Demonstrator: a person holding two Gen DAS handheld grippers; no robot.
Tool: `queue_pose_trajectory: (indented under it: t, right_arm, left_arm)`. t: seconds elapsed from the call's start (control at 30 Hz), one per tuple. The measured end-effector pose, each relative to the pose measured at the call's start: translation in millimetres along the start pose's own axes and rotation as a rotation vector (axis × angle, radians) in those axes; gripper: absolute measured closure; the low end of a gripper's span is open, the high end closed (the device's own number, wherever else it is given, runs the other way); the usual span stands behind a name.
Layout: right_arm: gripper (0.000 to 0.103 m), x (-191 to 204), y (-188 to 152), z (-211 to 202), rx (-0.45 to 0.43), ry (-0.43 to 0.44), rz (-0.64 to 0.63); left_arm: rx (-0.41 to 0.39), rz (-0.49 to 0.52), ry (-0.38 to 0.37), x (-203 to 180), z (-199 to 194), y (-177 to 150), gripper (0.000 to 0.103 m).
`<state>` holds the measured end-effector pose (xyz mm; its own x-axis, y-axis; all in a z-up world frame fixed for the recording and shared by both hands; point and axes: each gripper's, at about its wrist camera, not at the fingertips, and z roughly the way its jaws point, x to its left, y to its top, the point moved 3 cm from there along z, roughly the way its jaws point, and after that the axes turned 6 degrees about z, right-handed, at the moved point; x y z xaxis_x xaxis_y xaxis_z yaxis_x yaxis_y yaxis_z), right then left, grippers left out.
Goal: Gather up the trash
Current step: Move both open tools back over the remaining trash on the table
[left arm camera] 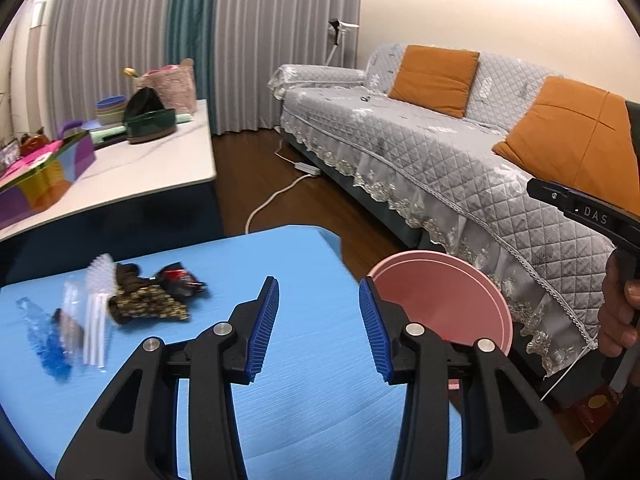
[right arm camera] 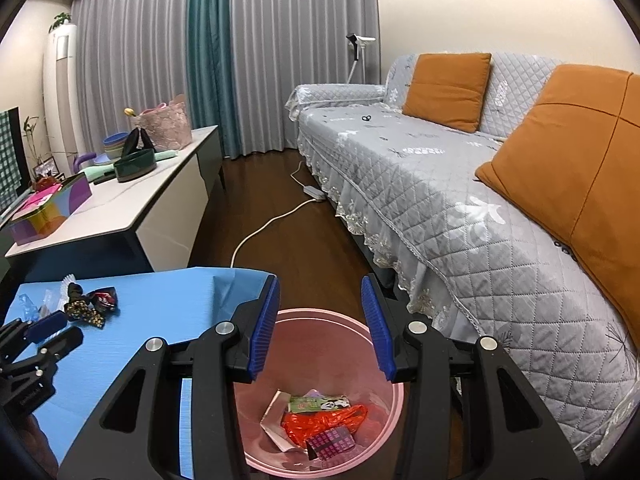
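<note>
A pink trash bin [right arm camera: 320, 420] stands on the floor beside the blue table [right arm camera: 160, 312]. It holds an orange bag [right arm camera: 320, 420], a green packet and a pink checkered wrapper. My right gripper [right arm camera: 320, 324] hangs open and empty right above the bin. My left gripper [left arm camera: 319, 324] is open and empty over the blue table [left arm camera: 312, 420], with the bin [left arm camera: 436, 304] at its right. On the table's left lie a dark patterned wrapper [left arm camera: 152, 300], a red and black wrapper [left arm camera: 180, 278], clear plastic straws [left arm camera: 96, 320] and a blue transparent wrapper [left arm camera: 44, 336].
A grey covered sofa [right arm camera: 440, 184] with orange cushions runs along the right. A white sideboard [right arm camera: 132, 200] with bowls, a basket and a coloured box stands at the left. A white cable and power strip [right arm camera: 314, 194] lie on the wooden floor between them.
</note>
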<state>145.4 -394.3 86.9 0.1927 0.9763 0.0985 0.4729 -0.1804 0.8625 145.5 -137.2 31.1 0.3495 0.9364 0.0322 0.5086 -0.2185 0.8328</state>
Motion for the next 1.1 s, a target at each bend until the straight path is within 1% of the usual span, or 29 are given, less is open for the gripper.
queue_pose_trajectory:
  t: [0.17, 0.33, 0.47, 0.73, 0.9, 1.1]
  right_arm:
    - [0.059, 14, -1, -6, -0.009, 0.018, -0.020]
    - [0.059, 28, -3, -5, 0.000, 0.036, -0.025]
    - [0.059, 43, -5, -5, 0.002, 0.055, -0.033]
    - [0.059, 80, -11, 1, 0.019, 0.133, -0.037]
    - [0.059, 110, -15, 10, 0.045, 0.186, -0.032]
    - [0.059, 154, -22, 19, 0.059, 0.259, -0.049]
  left_arm:
    - [-0.014, -0.023, 0.030, 19, -15, -6, 0.061]
    - [-0.018, -0.059, 0.060, 40, -26, -18, 0.062]
    - [-0.016, -0.079, 0.087, 54, -29, -27, 0.066]
    - [-0.020, -0.110, 0.141, 85, -38, -45, 0.067]
    - [-0.021, -0.149, 0.184, 114, -48, -55, 0.067]
    - [-0.024, -0.223, 0.267, 157, -58, -67, 0.067]
